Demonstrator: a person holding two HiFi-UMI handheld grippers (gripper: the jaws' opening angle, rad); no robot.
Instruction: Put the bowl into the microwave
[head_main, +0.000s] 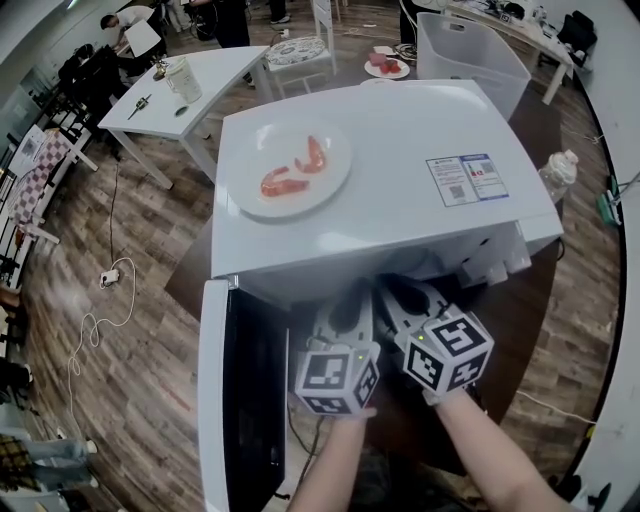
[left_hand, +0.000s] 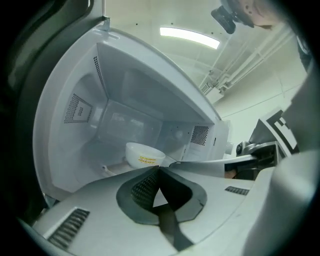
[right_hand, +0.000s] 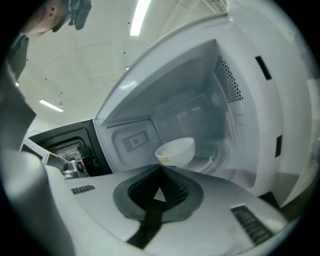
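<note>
A white bowl (left_hand: 144, 154) with a yellow label stands on the floor of the open white microwave (head_main: 400, 160); it also shows as the bowl (right_hand: 176, 151) in the right gripper view. Both grippers are at the oven's mouth, side by side. My left gripper (left_hand: 159, 169) is shut with nothing between its jaws, and the bowl lies a little beyond its tips. My right gripper (right_hand: 161, 170) is shut and empty too, with the bowl just past its tips. In the head view the left gripper (head_main: 345, 310) and right gripper (head_main: 408, 300) reach in under the oven's top, which hides the bowl.
The microwave door (head_main: 240, 390) hangs open at the left of the grippers. A plate with shrimps (head_main: 290, 165) rests on the oven's top. Behind stand a white bin (head_main: 470, 55) and a white table (head_main: 190, 85). A cable (head_main: 95, 320) lies on the wooden floor.
</note>
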